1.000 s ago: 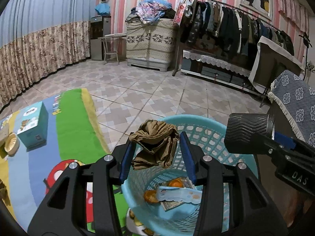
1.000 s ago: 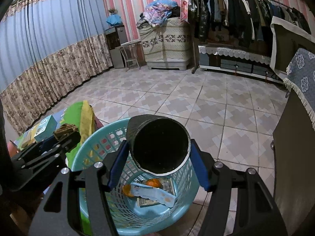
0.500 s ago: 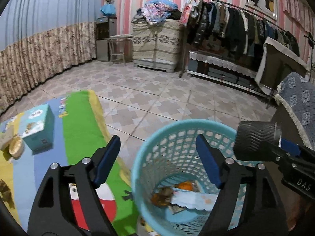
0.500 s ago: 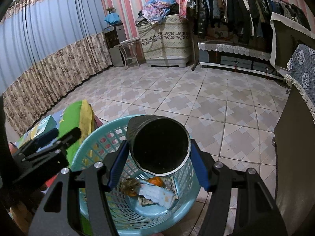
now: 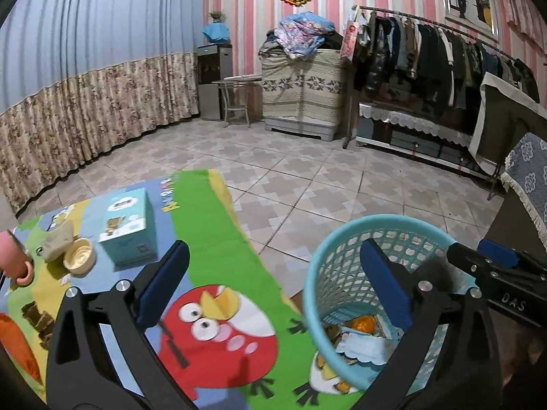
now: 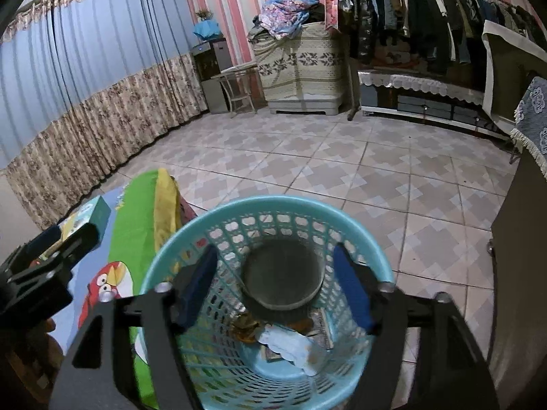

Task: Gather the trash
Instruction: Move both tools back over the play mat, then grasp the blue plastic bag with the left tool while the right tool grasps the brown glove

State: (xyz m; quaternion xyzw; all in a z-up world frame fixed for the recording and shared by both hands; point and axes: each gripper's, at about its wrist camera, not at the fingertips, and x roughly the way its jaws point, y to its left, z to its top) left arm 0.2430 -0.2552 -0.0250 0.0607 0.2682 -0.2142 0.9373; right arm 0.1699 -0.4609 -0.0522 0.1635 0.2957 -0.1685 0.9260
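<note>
Spread wide, the 2 blue-padded fingers [image 5: 163,283] of the left gripper [image 5: 273,290] have just been opening and now hold nothing; between them lies only the cartoon play mat [image 5: 205,246] with its red bird [image 5: 218,331], while the right finger stands in front of the near wall of the turquoise mesh wastebasket [image 5: 318,294]. Beyond the left finger, on the mat, sit a teal tissue box [image 5: 128,229], a small cream round lid or cup [image 5: 79,256] and a crumpled beige scrap [image 5: 58,244] just beside it. At the far left edge a person's hand [image 5: 13,259] shows in part. On the right side of this view the right gripper reaches over the basket rim from the side. Seen from its own camera, the right gripper [image 6: 277,290] has fingers [image 6: 352,290] that have also just been opening, and they stand apart over the mouth of the wastebasket [image 6: 191,239], 1 on each side of a dark cylindrical tube [image 6: 282,275]. That tube sits between the pads with a gap on both sides, blurred, inside the basket opening and above the litter. Below it, on the basket floor, lie a pale blue and white wrapper [image 6: 290,345], a brown crumpled wad [image 6: 244,324] and something orange, partly hidden. To the left of these fingers the left gripper [image 6: 51,256] shows dark above the mat.
</note>
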